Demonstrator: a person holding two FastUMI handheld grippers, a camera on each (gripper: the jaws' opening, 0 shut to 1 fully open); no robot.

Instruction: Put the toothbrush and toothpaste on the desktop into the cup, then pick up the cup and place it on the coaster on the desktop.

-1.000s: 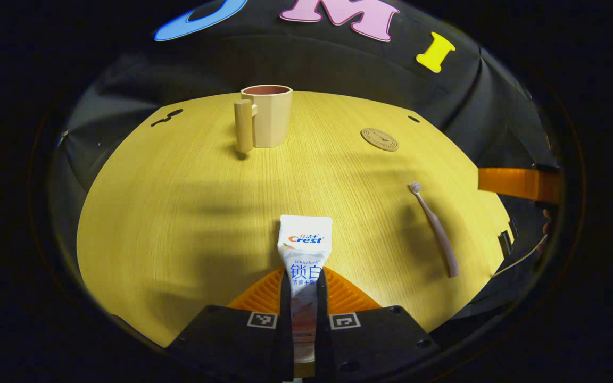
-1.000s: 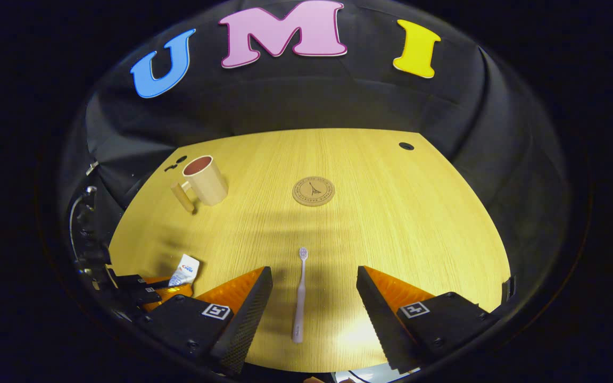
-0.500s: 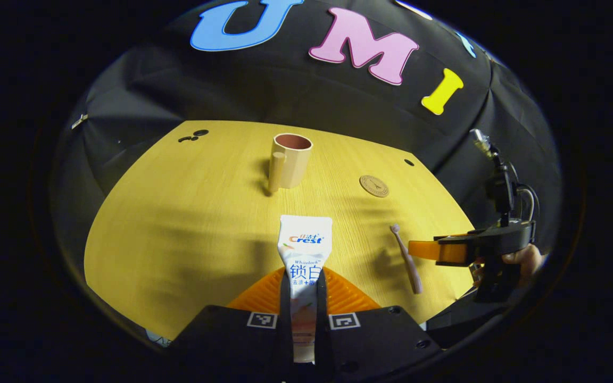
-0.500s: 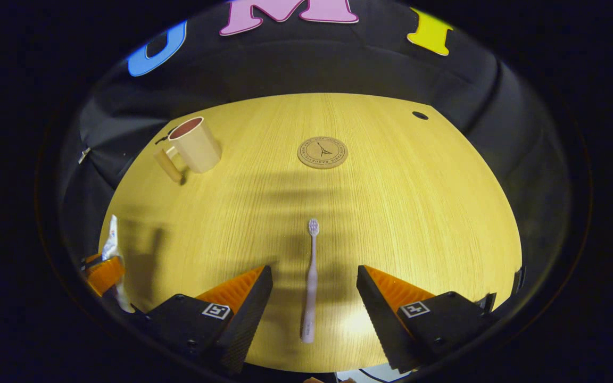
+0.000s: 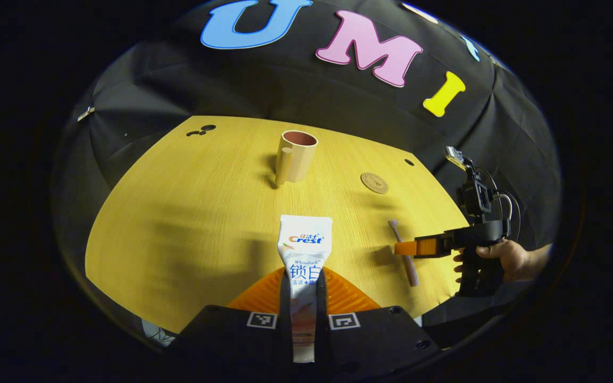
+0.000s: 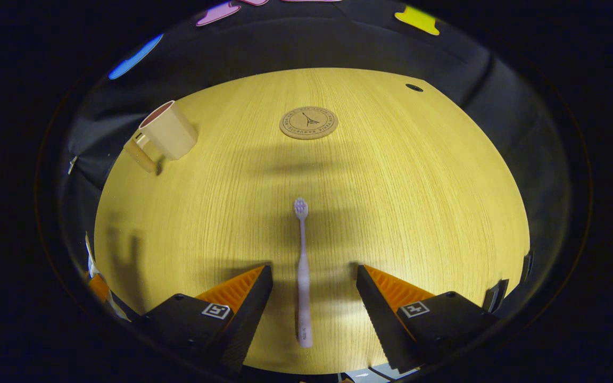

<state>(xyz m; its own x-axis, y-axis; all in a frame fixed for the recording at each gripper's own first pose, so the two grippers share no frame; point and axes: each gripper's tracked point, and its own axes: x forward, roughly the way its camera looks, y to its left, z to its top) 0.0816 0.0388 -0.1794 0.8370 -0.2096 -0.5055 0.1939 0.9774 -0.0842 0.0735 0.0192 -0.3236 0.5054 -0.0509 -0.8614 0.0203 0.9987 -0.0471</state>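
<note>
My left gripper [image 5: 304,276] is shut on a white toothpaste tube [image 5: 305,250], held above the wooden desktop [image 5: 189,213]. The beige cup [image 5: 296,156] with a side handle stands upright farther ahead, and the round coaster [image 5: 374,183] lies to its right. In the right gripper view, a pale toothbrush [image 6: 303,276] lies flat on the desktop [image 6: 418,186], head pointing away, between the wide-apart fingers of my right gripper [image 6: 314,272], which is open just above it. The cup [image 6: 167,131] stands far left there, the coaster [image 6: 308,123] straight ahead. The left gripper view shows the right gripper [image 5: 418,248] over the toothbrush [image 5: 403,252], held by a hand [image 5: 503,256].
A small round hole [image 6: 414,87] marks the desktop's far right corner, and a dark cut-out [image 5: 200,130] its far left. Black cloth walls the booth behind and beside the desk. The desktop's near edge runs just below both grippers.
The left gripper has lifted the toothpaste tube off the desktop and pulled back from the cup. The right gripper has lowered and moved forward, its open fingers now straddling the toothbrush handle.
</note>
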